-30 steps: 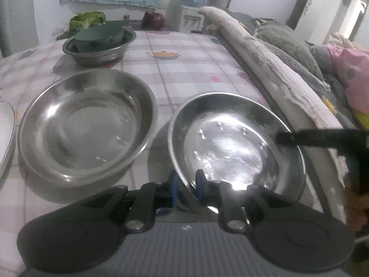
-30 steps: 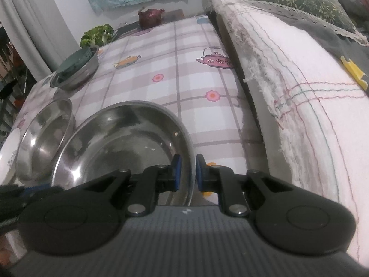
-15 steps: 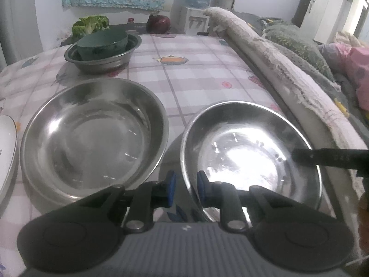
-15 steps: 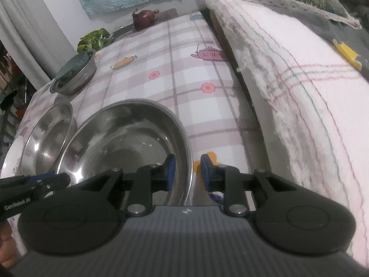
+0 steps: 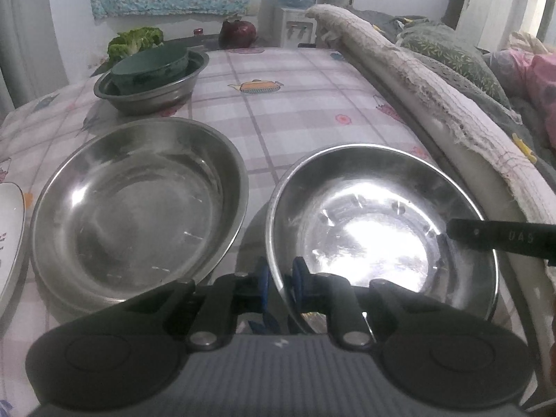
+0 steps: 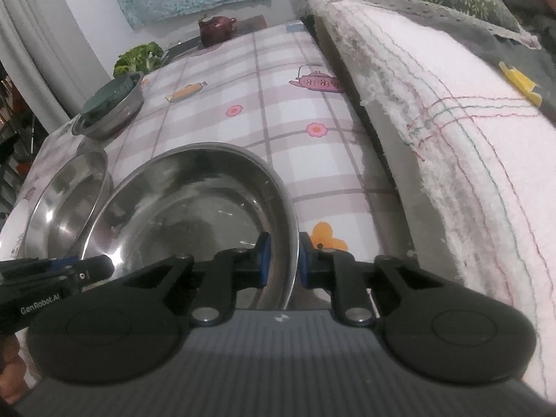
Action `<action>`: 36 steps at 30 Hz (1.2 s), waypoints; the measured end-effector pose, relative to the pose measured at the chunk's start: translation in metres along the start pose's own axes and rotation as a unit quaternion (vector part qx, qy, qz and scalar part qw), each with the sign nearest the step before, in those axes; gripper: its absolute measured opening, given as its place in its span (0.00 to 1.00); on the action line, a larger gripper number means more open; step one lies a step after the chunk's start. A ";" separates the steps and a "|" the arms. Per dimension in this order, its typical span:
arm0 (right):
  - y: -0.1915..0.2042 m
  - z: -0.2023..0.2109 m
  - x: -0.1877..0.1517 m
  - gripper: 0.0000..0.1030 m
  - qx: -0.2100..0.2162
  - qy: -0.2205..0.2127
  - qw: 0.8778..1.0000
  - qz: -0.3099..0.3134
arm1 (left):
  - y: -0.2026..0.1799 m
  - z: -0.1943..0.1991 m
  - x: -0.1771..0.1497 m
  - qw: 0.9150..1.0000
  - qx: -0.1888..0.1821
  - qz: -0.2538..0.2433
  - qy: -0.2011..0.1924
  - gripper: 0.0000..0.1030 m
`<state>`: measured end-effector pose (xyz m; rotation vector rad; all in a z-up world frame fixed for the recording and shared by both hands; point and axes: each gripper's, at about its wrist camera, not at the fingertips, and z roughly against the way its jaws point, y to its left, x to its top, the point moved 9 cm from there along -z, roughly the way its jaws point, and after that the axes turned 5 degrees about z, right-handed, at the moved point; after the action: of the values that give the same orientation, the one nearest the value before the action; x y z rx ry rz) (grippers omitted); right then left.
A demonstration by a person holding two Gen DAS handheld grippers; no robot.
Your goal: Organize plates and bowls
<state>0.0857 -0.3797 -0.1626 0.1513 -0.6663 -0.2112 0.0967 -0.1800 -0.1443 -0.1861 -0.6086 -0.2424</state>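
A shallow steel plate lies at the right side of the checked table. My left gripper straddles its near-left rim, blue pads closing tight on the metal. My right gripper clamps the same steel plate at its right rim, one pad inside and one outside. Each gripper shows in the other's view as a black finger over the plate. A wider steel bowl sits just left of the plate. I cannot tell whether the plate is off the cloth.
At the back left, a green bowl rests in a steel bowl. A white plate pokes in at the left edge. Greens and a dark red teapot stand at the far end. A blanket-covered sofa arm borders the right side.
Both pairs of jaws stood slightly wider half a second ago and have narrowed onto the plate's rim. The plate and hands have barely shifted.
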 end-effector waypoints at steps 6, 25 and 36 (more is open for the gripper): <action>0.000 0.006 0.002 0.15 -0.006 -0.005 1.000 0.002 | -0.003 0.003 0.001 1.000 -0.001 -0.001 -0.002 0.15; 0.001 0.025 0.010 0.15 -0.013 -0.029 0.999 0.011 | -0.006 0.019 0.007 1.000 -0.007 0.000 -0.018 0.15; 0.008 0.037 0.020 0.15 -0.011 -0.042 0.999 0.017 | -0.004 0.035 0.013 0.999 -0.009 0.007 -0.033 0.15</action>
<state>0.0788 -0.3795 -0.1201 0.1097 -0.7500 -0.1932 0.0874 -0.1776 -0.1082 -0.2158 -0.6701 -0.2286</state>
